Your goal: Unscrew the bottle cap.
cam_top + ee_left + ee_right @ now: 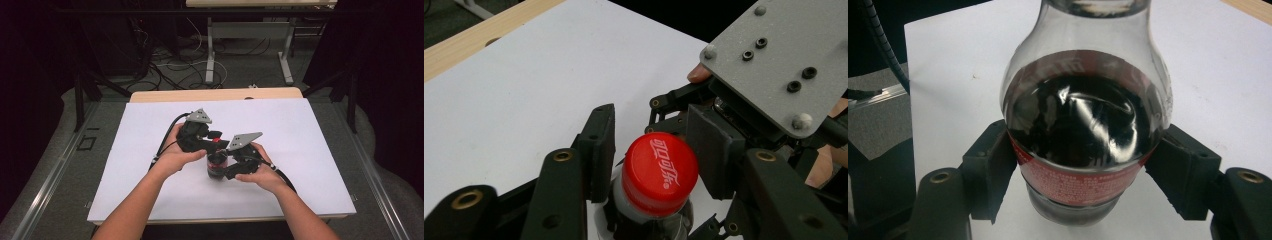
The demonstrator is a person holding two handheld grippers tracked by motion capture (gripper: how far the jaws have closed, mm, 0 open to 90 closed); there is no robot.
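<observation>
A small cola bottle (216, 167) with dark drink, a red label and a red cap (659, 172) stands upright on the white table cover, near the middle. My left gripper (215, 141) comes at the bottle top from the left and above; its jaws (651, 117) are shut on the cap, one pad on each side. My right gripper (226, 167) reaches in from the right at body height. In the right gripper view its pads (990, 165) press both sides of the bottle's (1085, 125) labelled waist. The right gripper's grey plate (774, 55) sits just behind the cap.
The white cover (280, 130) spans the wooden table (165, 95), with bare room all around the bottle. Both cables trail back toward the forearms. Beyond the far edge are table legs (210, 55) and loose cables on the floor.
</observation>
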